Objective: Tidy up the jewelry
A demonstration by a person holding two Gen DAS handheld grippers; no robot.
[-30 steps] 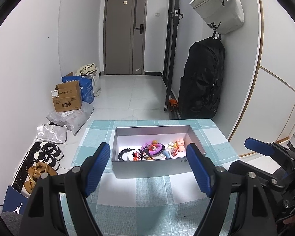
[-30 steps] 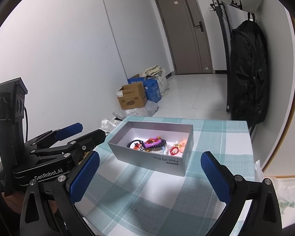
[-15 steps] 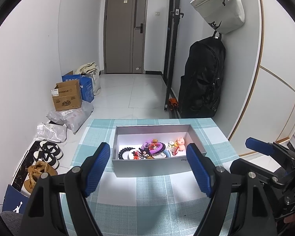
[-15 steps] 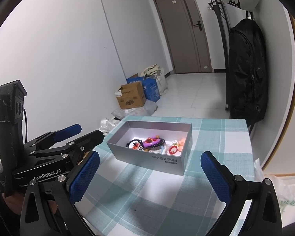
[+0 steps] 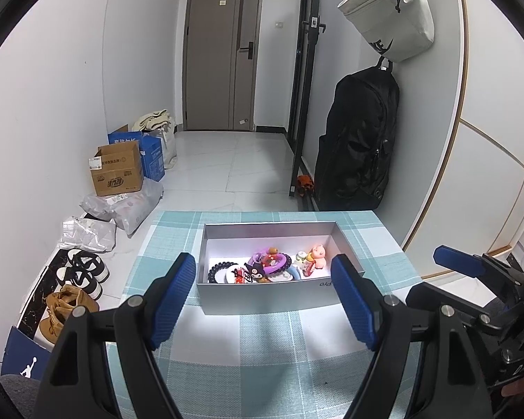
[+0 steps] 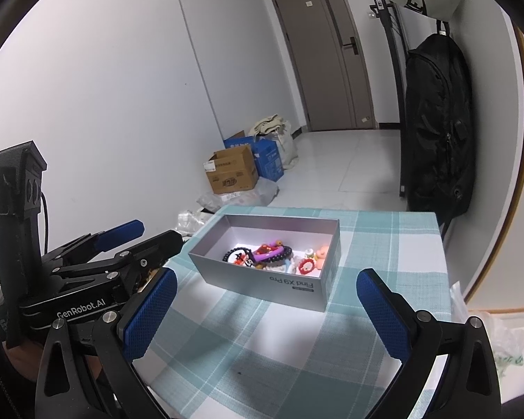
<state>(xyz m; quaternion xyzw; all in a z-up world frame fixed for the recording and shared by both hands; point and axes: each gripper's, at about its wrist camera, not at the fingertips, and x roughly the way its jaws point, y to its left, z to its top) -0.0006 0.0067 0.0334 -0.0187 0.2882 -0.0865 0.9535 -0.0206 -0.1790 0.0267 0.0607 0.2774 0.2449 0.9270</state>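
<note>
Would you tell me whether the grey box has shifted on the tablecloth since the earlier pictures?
No. The grey box sits on the same checks of the tablecloth as before.

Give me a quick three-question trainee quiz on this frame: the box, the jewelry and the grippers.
1. True or false: the left gripper grips a bracelet.
2. Where does the jewelry lie? A) loose on the tablecloth B) inside the grey box C) on the floor
3. What hangs on the wall below the white bag?

Key: 1 false, both it and the right gripper are open and empty; 2 B; 3 a black backpack.
</note>
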